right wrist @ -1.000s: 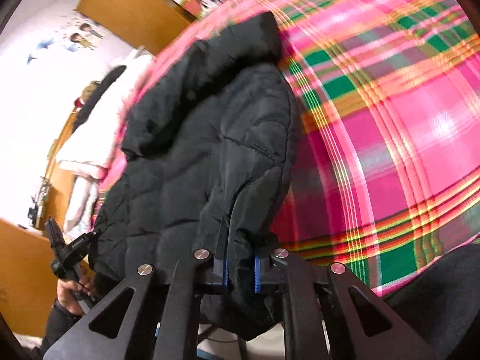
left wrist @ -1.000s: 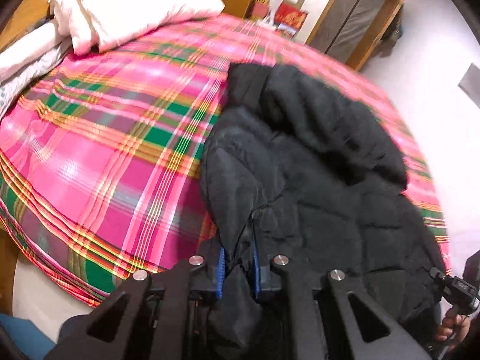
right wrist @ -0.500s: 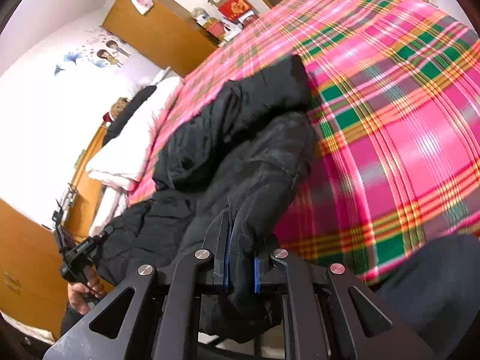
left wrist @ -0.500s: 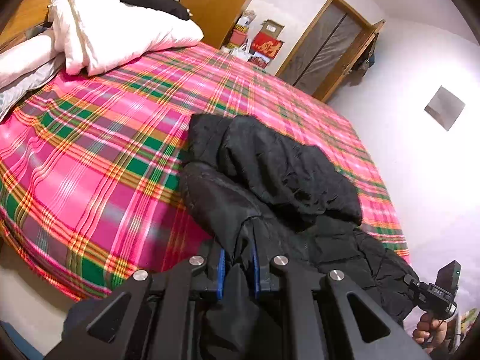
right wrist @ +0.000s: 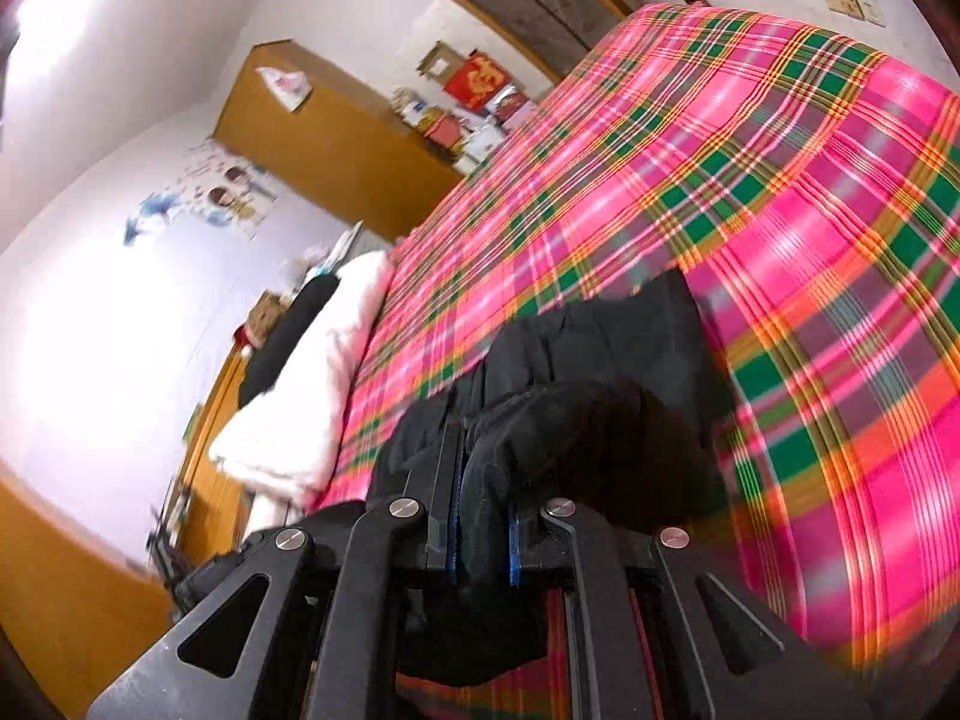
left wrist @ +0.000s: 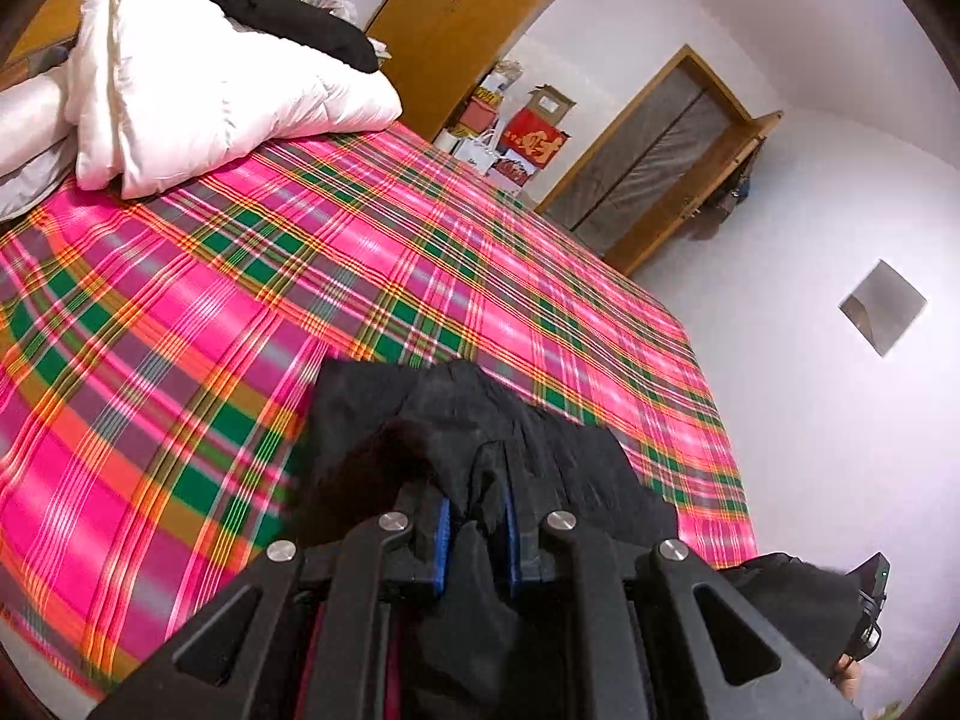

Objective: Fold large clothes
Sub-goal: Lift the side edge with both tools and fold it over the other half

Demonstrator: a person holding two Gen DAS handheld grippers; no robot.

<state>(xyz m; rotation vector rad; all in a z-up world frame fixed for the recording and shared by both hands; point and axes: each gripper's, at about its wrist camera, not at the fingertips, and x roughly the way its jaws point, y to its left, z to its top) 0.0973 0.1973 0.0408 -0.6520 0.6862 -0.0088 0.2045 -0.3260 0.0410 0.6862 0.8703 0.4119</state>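
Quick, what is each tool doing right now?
Left tool: shut on the black coat.
Right tool: shut on the black coat too.

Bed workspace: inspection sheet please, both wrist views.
Surface: bed with pink plaid sheet.
Job's things: black jacket, bunched at the near bed edge, gripped at two spots.
Clutter: white duvet piled at the headboard end, dark garment on it.
Tools: left tool shut on the jacket; right tool shut on the jacket.
Cables: nothing seen.
Surroundings: wooden wardrobe, door, boxes and bags by the wall.
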